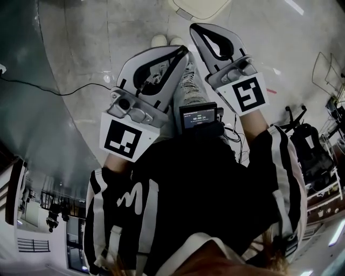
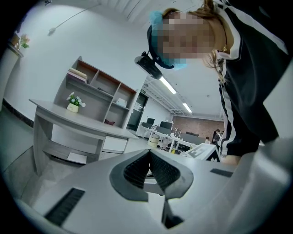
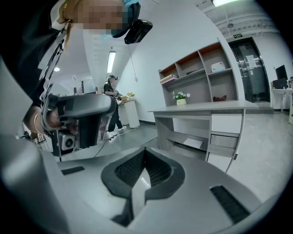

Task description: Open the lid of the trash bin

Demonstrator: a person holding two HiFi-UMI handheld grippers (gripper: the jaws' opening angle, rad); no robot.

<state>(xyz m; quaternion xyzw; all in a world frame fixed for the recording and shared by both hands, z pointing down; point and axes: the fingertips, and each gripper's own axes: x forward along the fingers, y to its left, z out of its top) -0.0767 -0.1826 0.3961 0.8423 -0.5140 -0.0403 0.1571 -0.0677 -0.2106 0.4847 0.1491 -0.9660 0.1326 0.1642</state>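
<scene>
A cream-white rounded thing [image 1: 198, 6], possibly the trash bin's lid, shows only at the top edge of the head view, on the floor ahead of my feet. Both grippers are held close to the person's body, well short of it. My left gripper [image 1: 185, 51] has its jaws closed together with nothing between them; its ribbed pads [image 2: 137, 169] meet at the tip. Beside it, my right gripper [image 1: 193, 27] is also shut and empty. In the right gripper view the jaws [image 3: 145, 151] touch, and the left gripper's body [image 3: 78, 114] shows at the left.
A black cable [image 1: 48, 86] runs over the grey floor at left. A wire rack [image 1: 329, 75] and a black chair [image 1: 302, 135] stand at right. A grey desk [image 3: 201, 109] with wall shelves [image 2: 96, 82] is nearby. A small screen [image 1: 199, 116] hangs at the chest.
</scene>
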